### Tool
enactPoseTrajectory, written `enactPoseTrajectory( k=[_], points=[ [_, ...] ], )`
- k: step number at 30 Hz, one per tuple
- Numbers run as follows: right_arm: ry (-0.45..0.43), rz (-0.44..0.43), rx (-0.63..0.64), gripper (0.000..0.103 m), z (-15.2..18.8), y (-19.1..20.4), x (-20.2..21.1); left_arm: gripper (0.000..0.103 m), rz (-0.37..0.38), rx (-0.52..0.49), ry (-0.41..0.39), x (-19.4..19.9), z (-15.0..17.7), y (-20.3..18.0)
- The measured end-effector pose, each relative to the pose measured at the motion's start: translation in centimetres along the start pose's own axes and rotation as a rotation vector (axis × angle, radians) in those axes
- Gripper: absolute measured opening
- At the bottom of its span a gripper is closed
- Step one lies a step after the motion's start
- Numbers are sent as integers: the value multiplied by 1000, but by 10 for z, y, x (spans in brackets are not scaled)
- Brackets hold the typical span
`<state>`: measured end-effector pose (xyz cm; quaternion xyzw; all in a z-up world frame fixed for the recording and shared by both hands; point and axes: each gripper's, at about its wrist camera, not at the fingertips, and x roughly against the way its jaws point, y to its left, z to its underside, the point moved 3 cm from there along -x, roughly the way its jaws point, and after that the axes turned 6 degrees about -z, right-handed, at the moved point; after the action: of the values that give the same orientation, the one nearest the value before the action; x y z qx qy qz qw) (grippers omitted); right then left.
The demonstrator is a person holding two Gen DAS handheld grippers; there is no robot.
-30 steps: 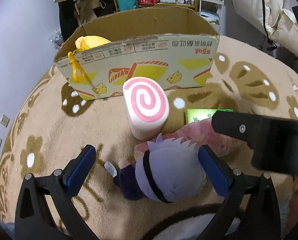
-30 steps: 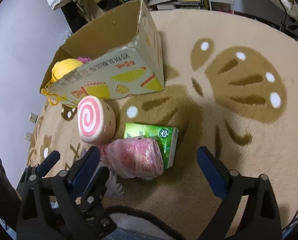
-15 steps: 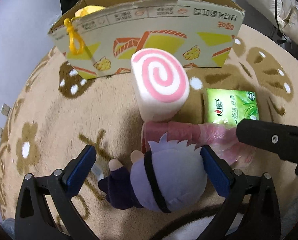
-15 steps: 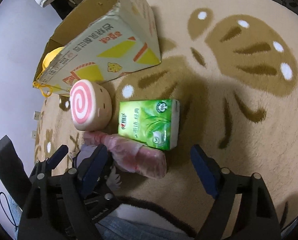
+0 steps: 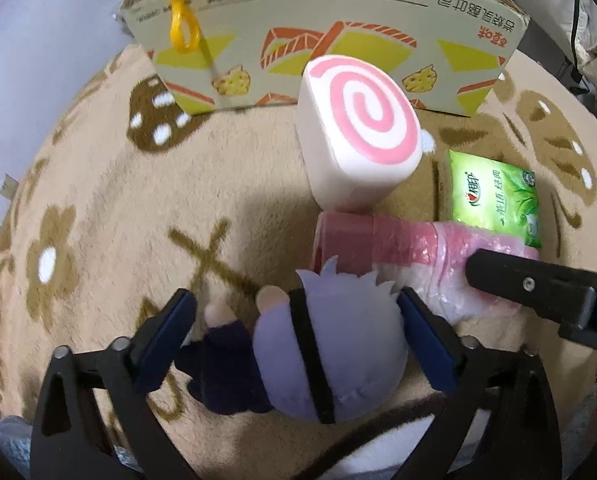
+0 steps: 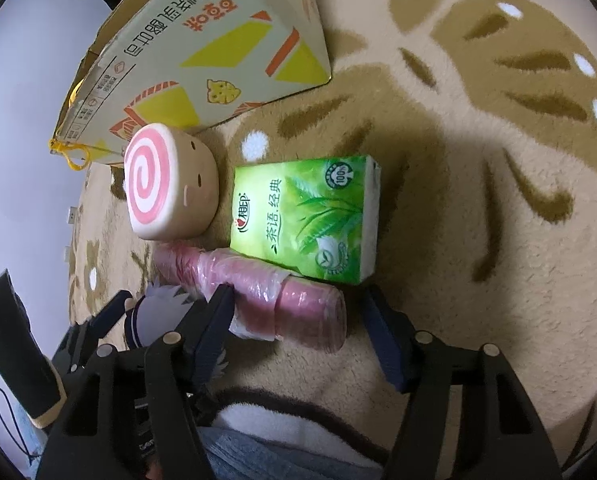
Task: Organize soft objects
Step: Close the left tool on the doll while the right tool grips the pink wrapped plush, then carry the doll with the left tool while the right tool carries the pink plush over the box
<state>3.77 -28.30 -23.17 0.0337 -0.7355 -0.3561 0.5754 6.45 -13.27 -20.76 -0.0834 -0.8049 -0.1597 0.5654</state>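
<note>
Between left fingers [image 5: 166, 336], plush doll [image 5: 322, 356], unpinched

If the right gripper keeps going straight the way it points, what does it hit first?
Most likely the pink plastic-wrapped roll: it lies right between the fingers of the right gripper, whose jaws are closing around it, with the rug under it. The green tissue pack lies just beyond; depth is hard to judge.

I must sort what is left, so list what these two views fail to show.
- Cardboard box contents: both views; its wall hides all but a yellow toy.
- Plush doll face: left view shows its back; right view, the right gripper covers it.
- Pink wrapped roll: contents blurred by wrap.
</note>
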Motion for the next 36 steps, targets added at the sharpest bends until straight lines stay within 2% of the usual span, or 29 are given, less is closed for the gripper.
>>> enactPoseTrajectory(
  k=[2, 3, 5, 9, 12, 17, 25, 36],
  points=[
    [3, 13, 10, 49, 2, 2, -1, 92, 9, 18, 13, 0, 1, 3],
    [4, 5, 11, 45, 3, 4, -2, 86, 14, 20, 13, -1, 1, 5],
    [-15, -10, 11, 37, 4, 11, -4, 85, 23, 29, 26, -1, 3, 11],
    [-96, -33, 42, 25, 5, 20, 15, 77, 23, 32, 13, 7, 9, 14],
    [-168, -17, 97, 21, 6, 33, 31, 73, 23, 30, -4, 16, 11, 17],
    [-281, 18, 181, 17, 9, 53, 58, 72, 18, 25, -95, 36, 8, 24],
    [-402, 73, 269, 15, 11, 75, 95, 72, -31, 36, -241, 82, -2, 37],
    [-555, 120, 347, 15, 19, 91, 150, 73, -58, 83, -380, 128, -4, 55]
  ],
)
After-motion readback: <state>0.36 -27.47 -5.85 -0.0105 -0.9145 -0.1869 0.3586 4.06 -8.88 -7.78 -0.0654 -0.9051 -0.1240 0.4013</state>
